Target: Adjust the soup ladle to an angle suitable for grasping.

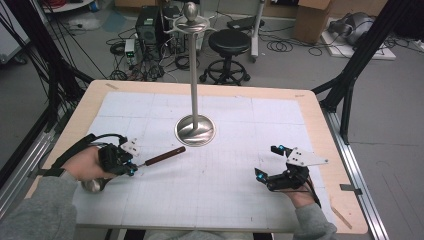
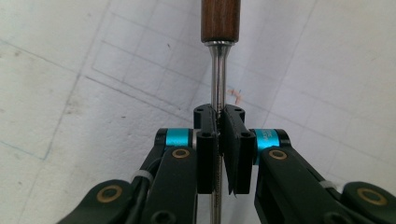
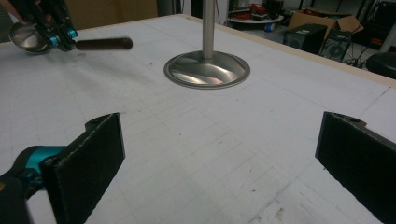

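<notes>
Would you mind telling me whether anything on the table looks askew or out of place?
Nothing stands out. The left gripper is clamped on the ladle's thin metal shaft, the stand is upright, and the right gripper is open.

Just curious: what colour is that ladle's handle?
Dark reddish-brown wood handle, clearest in the left gripper view.

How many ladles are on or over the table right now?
1. The ladle is at the table's left side, its metal shaft clamped in the left gripper. None hangs on the stand.
</notes>
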{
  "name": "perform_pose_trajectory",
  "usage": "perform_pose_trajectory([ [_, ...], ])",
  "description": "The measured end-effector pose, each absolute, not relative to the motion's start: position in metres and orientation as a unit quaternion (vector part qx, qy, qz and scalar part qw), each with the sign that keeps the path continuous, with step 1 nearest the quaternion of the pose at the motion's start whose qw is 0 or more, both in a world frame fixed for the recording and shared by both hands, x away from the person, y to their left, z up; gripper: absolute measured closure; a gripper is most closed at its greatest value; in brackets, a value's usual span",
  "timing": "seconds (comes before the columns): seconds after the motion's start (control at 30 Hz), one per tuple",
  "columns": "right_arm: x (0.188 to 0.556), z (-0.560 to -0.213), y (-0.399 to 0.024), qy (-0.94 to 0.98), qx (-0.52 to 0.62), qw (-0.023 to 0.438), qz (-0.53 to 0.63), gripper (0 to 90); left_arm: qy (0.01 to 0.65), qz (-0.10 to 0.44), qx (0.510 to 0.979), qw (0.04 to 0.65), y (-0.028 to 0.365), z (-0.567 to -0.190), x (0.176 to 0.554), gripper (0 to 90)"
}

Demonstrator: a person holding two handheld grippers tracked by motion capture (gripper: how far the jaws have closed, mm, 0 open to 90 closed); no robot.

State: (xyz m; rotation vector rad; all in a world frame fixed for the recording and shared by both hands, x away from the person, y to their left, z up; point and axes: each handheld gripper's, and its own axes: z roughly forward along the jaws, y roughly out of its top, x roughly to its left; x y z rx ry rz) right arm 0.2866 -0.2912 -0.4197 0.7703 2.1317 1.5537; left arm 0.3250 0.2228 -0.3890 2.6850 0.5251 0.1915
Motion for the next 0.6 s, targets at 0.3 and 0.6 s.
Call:
perform_pose_trajectory([
  [0.3, 0.289, -0.421, -0.292, 0.759, 0.279, 0.196, 0.554, 0.3, 0.211, 0.098, 0.94, 0.248, 0.234, -0.379, 0.312, 83.9],
  [0.6, 0.291, -0.421, -0.291, 0.76, 0.281, 0.196, 0.552, 0.4, 0.232, 0.123, 0.906, 0.332, 0.249, -0.36, 0.304, 84.1],
])
